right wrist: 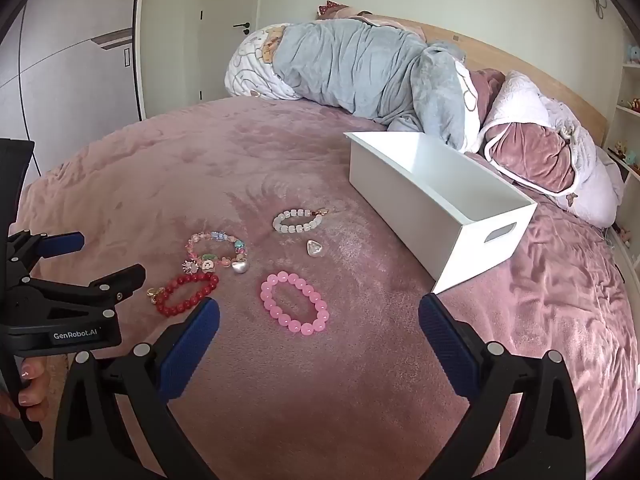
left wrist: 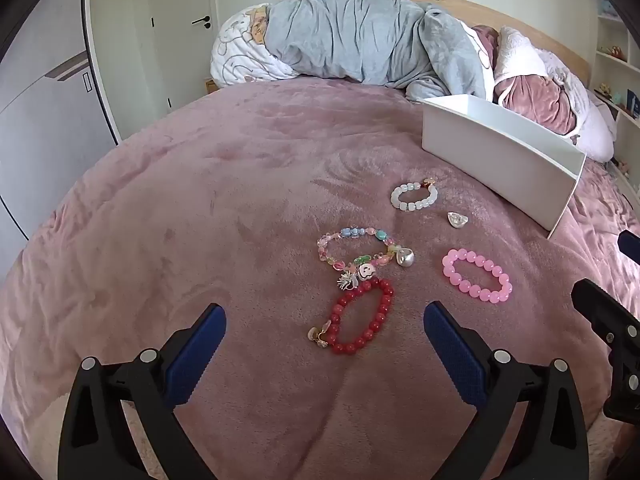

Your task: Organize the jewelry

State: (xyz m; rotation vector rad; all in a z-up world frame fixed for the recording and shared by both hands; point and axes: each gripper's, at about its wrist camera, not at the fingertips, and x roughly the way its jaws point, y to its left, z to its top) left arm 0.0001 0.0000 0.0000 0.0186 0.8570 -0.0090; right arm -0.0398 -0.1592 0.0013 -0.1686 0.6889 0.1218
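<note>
Several pieces of jewelry lie on the pink bed cover. A red bead bracelet (left wrist: 360,316) (right wrist: 186,294) lies nearest, just ahead of my open, empty left gripper (left wrist: 324,320). A multicolour charm bracelet (left wrist: 358,252) (right wrist: 216,252) lies beyond it. A pink bead bracelet (left wrist: 476,276) (right wrist: 294,308) lies ahead of my open, empty right gripper (right wrist: 320,312). A white bead bracelet (left wrist: 414,197) (right wrist: 300,220) and a small clear heart stone (left wrist: 458,220) (right wrist: 315,248) lie farther back. A white open box (left wrist: 500,160) (right wrist: 440,204) stands at the right; its visible inside is empty.
A rolled grey and white quilt (left wrist: 360,36) (right wrist: 360,68) and pink pillows (left wrist: 540,96) (right wrist: 536,152) lie along the headboard. A wardrobe and door stand at the left, shelves at the right. The left gripper (right wrist: 64,292) shows at the right wrist view's left edge.
</note>
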